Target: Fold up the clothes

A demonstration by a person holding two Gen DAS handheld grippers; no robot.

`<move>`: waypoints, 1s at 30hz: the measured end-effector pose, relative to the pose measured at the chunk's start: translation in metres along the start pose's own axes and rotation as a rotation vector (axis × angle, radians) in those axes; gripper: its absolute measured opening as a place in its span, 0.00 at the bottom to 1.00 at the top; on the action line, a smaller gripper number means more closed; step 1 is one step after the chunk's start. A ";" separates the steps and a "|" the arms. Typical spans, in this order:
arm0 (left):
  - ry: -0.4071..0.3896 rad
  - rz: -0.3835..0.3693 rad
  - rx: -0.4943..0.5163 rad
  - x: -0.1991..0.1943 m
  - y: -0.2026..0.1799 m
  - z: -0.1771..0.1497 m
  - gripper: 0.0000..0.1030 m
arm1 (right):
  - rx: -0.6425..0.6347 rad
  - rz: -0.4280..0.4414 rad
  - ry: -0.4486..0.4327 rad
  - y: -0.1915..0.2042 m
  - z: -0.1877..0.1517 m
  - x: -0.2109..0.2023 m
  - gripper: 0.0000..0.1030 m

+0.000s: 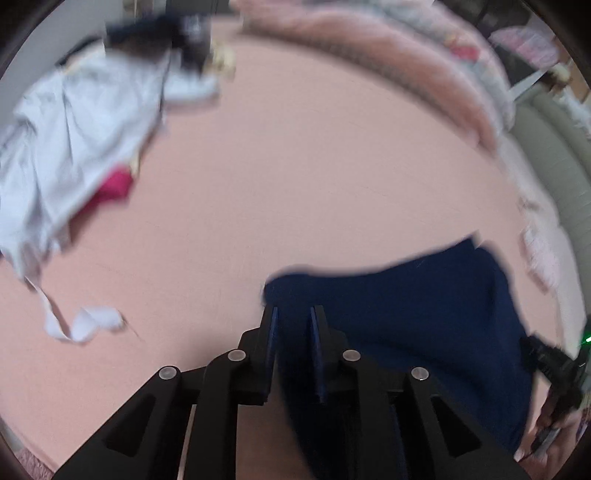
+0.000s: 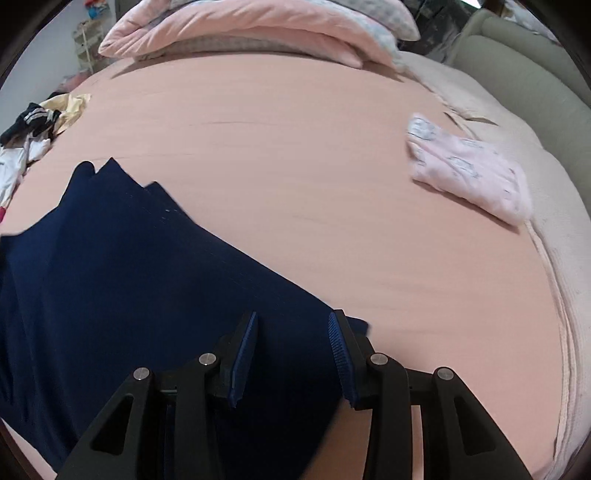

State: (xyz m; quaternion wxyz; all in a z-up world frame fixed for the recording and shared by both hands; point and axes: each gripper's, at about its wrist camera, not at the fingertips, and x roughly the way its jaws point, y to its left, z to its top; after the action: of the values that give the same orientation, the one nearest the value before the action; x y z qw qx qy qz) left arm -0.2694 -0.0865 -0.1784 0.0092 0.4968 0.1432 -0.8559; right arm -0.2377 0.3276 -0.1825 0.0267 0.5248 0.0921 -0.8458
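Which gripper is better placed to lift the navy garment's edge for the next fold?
Probably the left gripper: the navy garment runs between its narrow jaws near a corner. The right gripper stands wider over the cloth's edge, gripping nothing visibly.

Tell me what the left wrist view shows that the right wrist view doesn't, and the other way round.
Only the left wrist view: a magenta item under the white garment, a loose white strip, and the right gripper's body at the frame's edge. Only the right wrist view: the folded pale pink garment near the bed's edge, and the yellow cloth. Both: the navy garment on the pink sheet, the stacked bedding beyond, and each camera's own fingers with navy fabric between them.
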 end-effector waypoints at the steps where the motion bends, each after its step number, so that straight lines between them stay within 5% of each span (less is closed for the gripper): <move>1: -0.037 -0.004 0.019 -0.007 -0.008 0.004 0.23 | -0.008 -0.039 0.019 -0.003 -0.002 0.002 0.41; 2: -0.046 -0.003 0.054 -0.007 -0.019 0.006 0.32 | -0.012 -0.078 0.036 -0.006 -0.004 0.005 0.52; 3: -0.053 -0.014 0.105 -0.009 -0.033 0.007 0.38 | 0.001 -0.098 0.043 -0.009 -0.006 0.007 0.54; 6: -0.049 -0.130 0.265 -0.006 -0.065 0.004 0.39 | 0.103 -0.030 0.031 -0.033 -0.013 -0.011 0.56; 11: 0.023 -0.219 0.442 0.047 -0.129 0.025 0.39 | 0.294 0.219 0.082 -0.061 -0.017 0.001 0.58; 15: 0.072 -0.277 0.529 0.060 -0.180 0.021 0.39 | 0.274 0.248 0.036 -0.047 -0.013 0.003 0.59; 17: 0.073 -0.277 0.601 0.061 -0.208 0.017 0.39 | 0.239 0.249 0.027 -0.036 -0.010 0.002 0.50; 21: 0.076 -0.219 0.698 0.074 -0.239 0.020 0.39 | 0.220 0.293 0.027 -0.024 -0.012 -0.003 0.14; 23: 0.085 -0.203 0.716 0.080 -0.247 0.024 0.39 | 0.252 0.324 0.031 -0.028 -0.014 -0.007 0.14; 25: 0.188 -0.195 0.714 0.096 -0.244 0.026 0.39 | 0.264 0.279 0.029 -0.032 -0.015 -0.011 0.15; 27: 0.281 -0.173 0.703 0.106 -0.233 0.014 0.39 | 0.262 0.221 0.035 -0.033 -0.016 -0.007 0.30; 29: 0.290 -0.208 0.680 0.103 -0.226 0.010 0.37 | 0.254 0.250 0.041 -0.028 -0.017 -0.004 0.32; 30: 0.283 -0.221 0.670 0.100 -0.226 0.009 0.23 | 0.245 0.272 0.038 -0.024 -0.016 -0.005 0.29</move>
State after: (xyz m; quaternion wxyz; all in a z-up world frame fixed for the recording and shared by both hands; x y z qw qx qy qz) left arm -0.3635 0.1405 -0.2064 -0.2659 0.5671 -0.0919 -0.7741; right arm -0.2242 0.3543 -0.1818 0.0748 0.5475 -0.0830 -0.8293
